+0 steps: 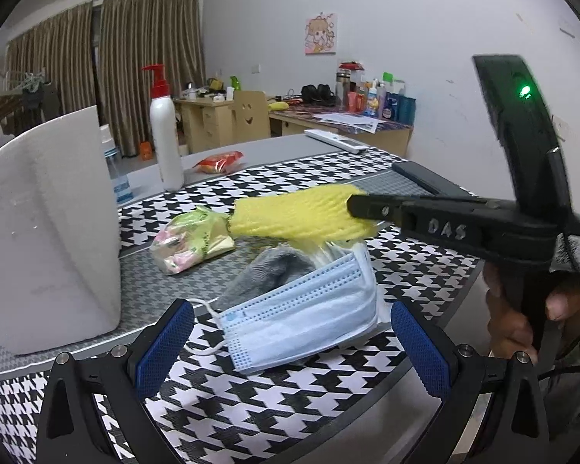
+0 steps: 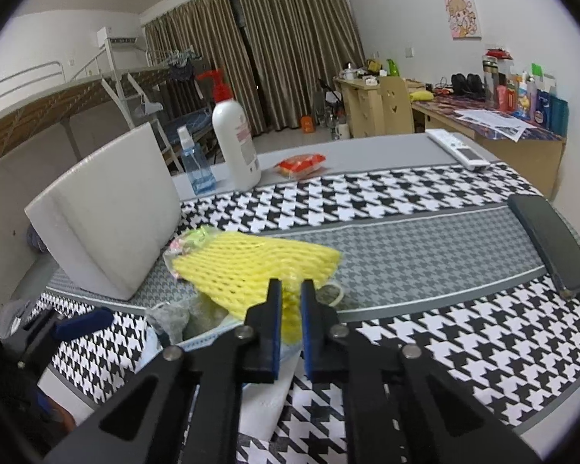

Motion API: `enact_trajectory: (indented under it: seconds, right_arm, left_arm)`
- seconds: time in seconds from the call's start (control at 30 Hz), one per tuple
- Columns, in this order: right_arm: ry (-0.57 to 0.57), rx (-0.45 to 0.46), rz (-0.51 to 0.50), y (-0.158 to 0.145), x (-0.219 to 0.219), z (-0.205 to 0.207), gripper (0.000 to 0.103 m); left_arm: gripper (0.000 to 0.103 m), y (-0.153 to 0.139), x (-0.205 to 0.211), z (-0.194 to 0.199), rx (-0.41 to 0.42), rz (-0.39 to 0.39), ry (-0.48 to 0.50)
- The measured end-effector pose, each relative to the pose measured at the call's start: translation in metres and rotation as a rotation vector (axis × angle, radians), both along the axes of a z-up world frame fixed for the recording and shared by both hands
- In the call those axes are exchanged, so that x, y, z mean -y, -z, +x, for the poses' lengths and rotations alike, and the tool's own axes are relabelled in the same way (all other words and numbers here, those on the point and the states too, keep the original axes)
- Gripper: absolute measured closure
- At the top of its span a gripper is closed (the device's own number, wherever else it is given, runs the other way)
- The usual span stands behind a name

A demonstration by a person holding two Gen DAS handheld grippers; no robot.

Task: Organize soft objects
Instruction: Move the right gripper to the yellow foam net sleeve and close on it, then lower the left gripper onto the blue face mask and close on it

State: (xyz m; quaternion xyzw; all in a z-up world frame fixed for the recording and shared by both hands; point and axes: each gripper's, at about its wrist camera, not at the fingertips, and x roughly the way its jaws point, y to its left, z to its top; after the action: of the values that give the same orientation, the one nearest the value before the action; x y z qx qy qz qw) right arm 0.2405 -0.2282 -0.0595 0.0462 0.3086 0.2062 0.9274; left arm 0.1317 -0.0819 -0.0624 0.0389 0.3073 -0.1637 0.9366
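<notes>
Black-and-white houndstooth cloth [image 1: 406, 266] covers the table, with a white foam block [image 1: 46, 228] standing at its left side; near the block lie a clear bag of sweets [image 1: 189, 239], a grey fuzzy cloth [image 1: 274, 266] and a pale blue pleated face mask [image 1: 301, 317], the mask partly over the cloth. The right gripper [image 2: 290, 301] reaches in level from the right, its blue pads pressed on one end of a yellow foam net sleeve [image 1: 297, 212], which is held lifted above the pile; the left gripper [image 1: 290, 344] is low over the table, spread wide on both sides of the mask and touching nothing.
</notes>
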Motion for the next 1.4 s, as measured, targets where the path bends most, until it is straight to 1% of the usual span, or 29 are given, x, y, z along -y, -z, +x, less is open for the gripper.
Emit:
enact_trajectory:
  seconds: [0.13,0.23,0.27,0.33,0.4,0.43,0.5,0.57,0.73,0.8,0.93,1.0,1.1,1.23,1.4]
  right_arm:
    - [0.021,0.034,0.012,-0.01,0.012,-0.007,0.092]
    - [0.044,0.045,0.017,-0.011,0.021,-0.009,0.092]
    - [0.052,0.043,0.017,-0.011,0.024,-0.009,0.092]
    - [0.065,0.04,0.015,-0.009,0.029,-0.009,0.092]
    - [0.073,0.035,0.012,-0.006,0.032,-0.009,0.092]
    - [0.075,0.034,0.011,-0.006,0.033,-0.009,0.092]
    - [0.08,0.034,0.012,-0.006,0.036,-0.009,0.092]
    - [0.084,0.036,0.014,-0.005,0.038,-0.01,0.092]
    - [0.083,0.042,0.02,-0.005,0.039,-0.013,0.092]
    - [0.083,0.043,0.02,-0.005,0.039,-0.014,0.092]
    - [0.086,0.044,0.02,-0.005,0.04,-0.015,0.092]
    - [0.088,0.046,0.021,-0.005,0.04,-0.017,0.092]
    - [0.087,0.048,0.022,-0.006,0.039,-0.018,0.092]
    - [0.084,0.052,0.023,-0.008,0.038,-0.018,0.092]
    - [0.087,0.068,0.03,-0.014,0.038,-0.021,0.092]
  left_arm:
    - [0.001,0.0,0.007,0.001,0.004,0.0,0.008]
    - [0.001,0.0,0.013,0.001,0.005,0.01,0.003]
    - [0.003,0.0,0.015,0.002,0.009,0.015,-0.001]
    - [0.008,0.001,0.017,0.002,0.016,0.019,-0.007]
    - [0.017,0.001,0.017,0.004,0.014,0.02,-0.015]
    - [0.019,0.002,0.017,0.005,0.002,0.015,-0.015]
    - [0.029,0.006,0.017,0.008,-0.031,0.004,-0.011]
    - [0.034,0.008,0.018,0.009,-0.052,0.001,-0.008]
    - [0.047,0.01,0.023,0.007,-0.064,0.02,0.003]
    - [0.056,0.013,0.025,0.006,-0.074,0.024,0.015]
    - [0.062,0.017,0.027,0.007,-0.093,0.031,0.026]
    - [0.072,0.018,0.027,0.007,-0.101,0.028,0.032]
    - [0.082,0.017,0.026,0.005,-0.098,0.026,0.039]
    - [0.086,0.013,0.024,0.002,-0.087,0.019,0.043]
    - [0.087,0.004,0.018,-0.006,-0.065,0.014,0.047]
